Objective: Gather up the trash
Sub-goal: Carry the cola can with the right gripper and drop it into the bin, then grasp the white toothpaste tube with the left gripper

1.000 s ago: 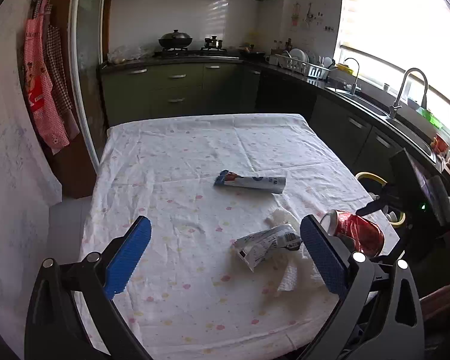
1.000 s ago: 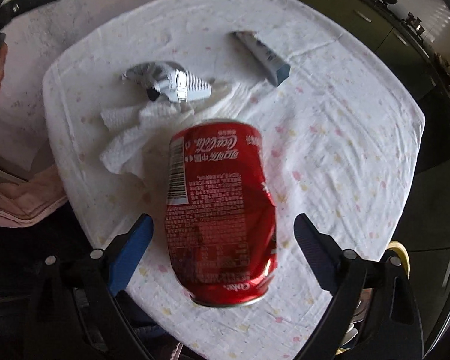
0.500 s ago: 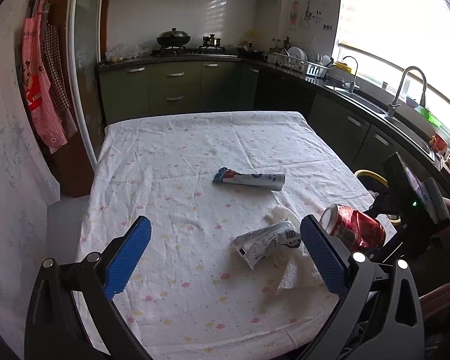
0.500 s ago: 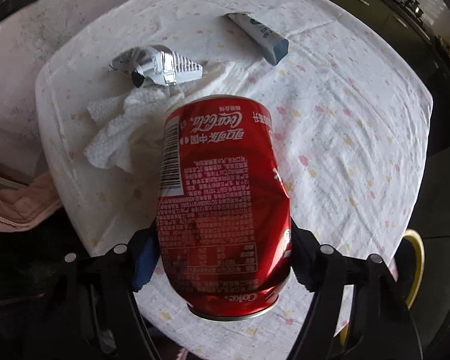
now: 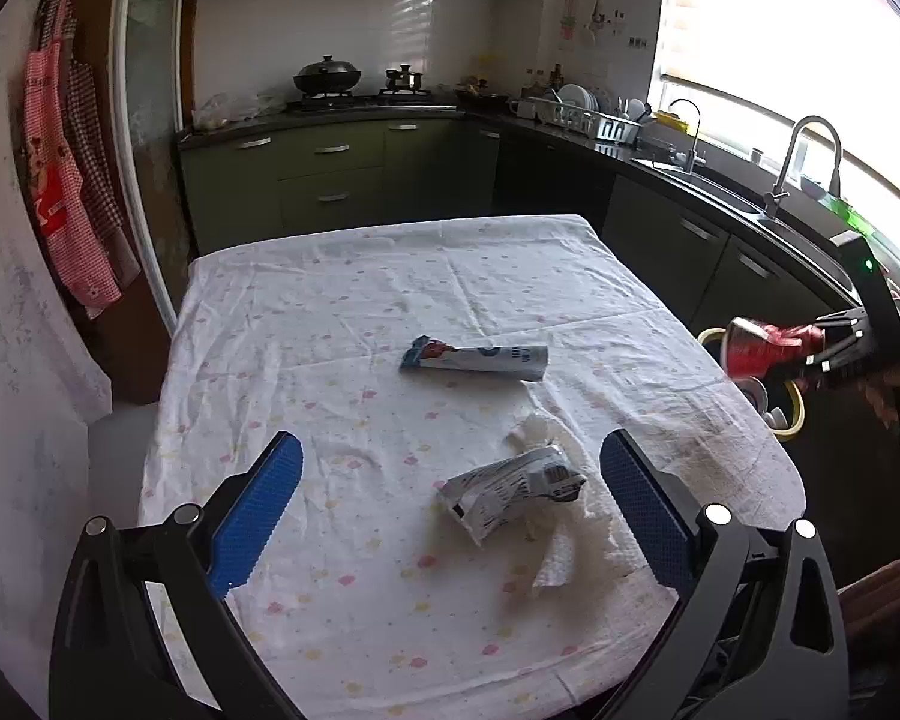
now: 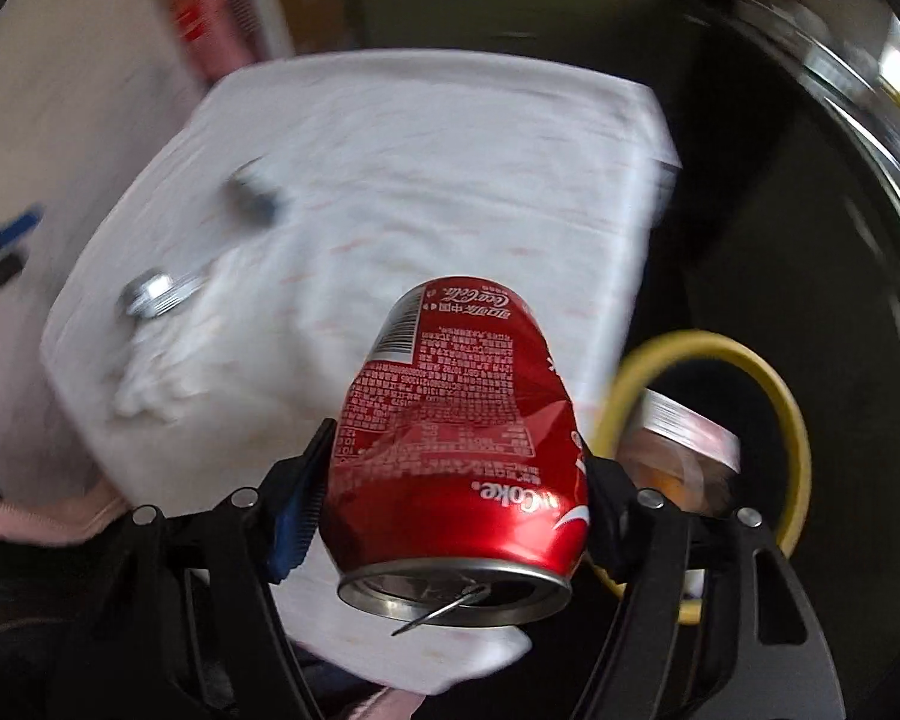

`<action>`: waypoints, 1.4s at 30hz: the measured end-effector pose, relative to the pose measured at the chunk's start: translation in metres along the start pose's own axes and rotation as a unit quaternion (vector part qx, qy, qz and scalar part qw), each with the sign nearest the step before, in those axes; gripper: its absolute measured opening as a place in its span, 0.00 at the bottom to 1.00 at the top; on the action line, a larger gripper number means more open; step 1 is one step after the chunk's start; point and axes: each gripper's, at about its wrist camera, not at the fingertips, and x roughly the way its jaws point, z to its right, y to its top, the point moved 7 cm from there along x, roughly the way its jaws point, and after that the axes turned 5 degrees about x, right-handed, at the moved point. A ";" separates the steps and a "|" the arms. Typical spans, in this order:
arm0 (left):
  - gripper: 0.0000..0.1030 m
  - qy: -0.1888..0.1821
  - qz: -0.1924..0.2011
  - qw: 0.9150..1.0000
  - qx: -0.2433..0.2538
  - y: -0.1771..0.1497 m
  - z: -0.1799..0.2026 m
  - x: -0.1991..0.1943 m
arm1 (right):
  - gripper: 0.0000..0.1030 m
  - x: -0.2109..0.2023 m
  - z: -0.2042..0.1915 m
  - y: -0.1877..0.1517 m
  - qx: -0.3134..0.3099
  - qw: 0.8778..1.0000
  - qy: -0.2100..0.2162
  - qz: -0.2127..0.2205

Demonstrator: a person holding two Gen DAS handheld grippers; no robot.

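My right gripper (image 6: 457,449) is shut on a dented red cola can (image 6: 450,420), its opened top toward the camera, held in the air past the table's right edge. In the left wrist view the can (image 5: 759,348) hangs above a yellow-rimmed bin (image 5: 797,417). The bin (image 6: 786,402) sits just right of the can and holds trash. On the white tablecloth (image 5: 330,360) lie a crumpled silver wrapper (image 5: 513,492), a white tissue (image 5: 570,552) and a flattened blue-and-white tube (image 5: 474,355). My left gripper (image 5: 450,450) hovers open over the table's near end, nothing between its fingers.
Dark kitchen cabinets (image 5: 330,180) with a stove stand behind the table, and a counter with a sink and tap (image 5: 804,162) runs along the right. Red aprons (image 5: 60,180) hang on the left wall. A person's hand (image 5: 888,594) shows at the lower right.
My right gripper closed on the can, lifted it off the table and carried it rightward over the edge toward the bin, rolling as it went. The left gripper stayed put.
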 end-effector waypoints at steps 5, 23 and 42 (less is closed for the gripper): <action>0.95 -0.006 -0.003 1.000 0.009 0.003 0.010 0.005 | 0.65 0.007 0.068 -0.003 0.084 0.996 -0.026 -0.008; 0.95 -0.015 -0.016 0.999 0.037 0.009 0.029 0.019 | 0.74 0.020 0.154 -0.027 0.234 0.971 -0.041 0.023; 0.82 -0.165 -0.048 0.962 0.211 -0.011 0.064 0.054 | 0.75 0.002 0.064 -0.025 0.135 0.990 0.003 0.025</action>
